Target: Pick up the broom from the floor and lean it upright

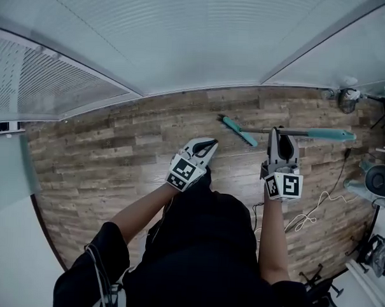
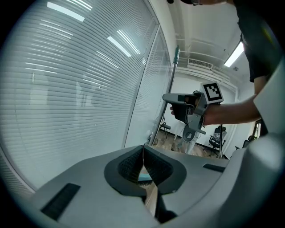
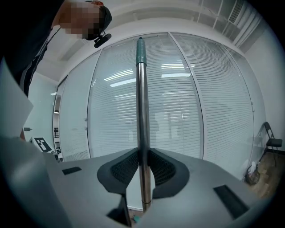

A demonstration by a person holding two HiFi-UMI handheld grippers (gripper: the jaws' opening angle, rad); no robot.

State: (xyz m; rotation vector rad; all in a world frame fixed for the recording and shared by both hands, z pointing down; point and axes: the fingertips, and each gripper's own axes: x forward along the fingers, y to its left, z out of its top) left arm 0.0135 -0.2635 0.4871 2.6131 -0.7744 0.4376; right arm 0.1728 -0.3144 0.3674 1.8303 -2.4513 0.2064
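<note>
The broom has a teal head [image 1: 239,131], a metal shaft and a teal grip [image 1: 331,134]. My right gripper [image 1: 281,133] is shut on the shaft, mid-length. In the right gripper view the shaft [image 3: 141,111] rises straight up between the pads of that gripper [image 3: 142,167] to the teal tip [image 3: 140,51]. The left gripper view shows the right gripper [image 2: 189,111] holding the shaft [image 2: 171,84] upright in front of the glass wall. My left gripper [image 1: 202,147] hangs beside it to the left, shut and empty, with its pads [image 2: 143,167] together.
Glass partitions with blinds [image 1: 153,40] run along the far side of the wooden floor [image 1: 116,146]. A white cable [image 1: 311,212] lies on the floor at the right, near an office chair [image 1: 379,180] and other gear. A small bin [image 1: 348,99] stands by the wall.
</note>
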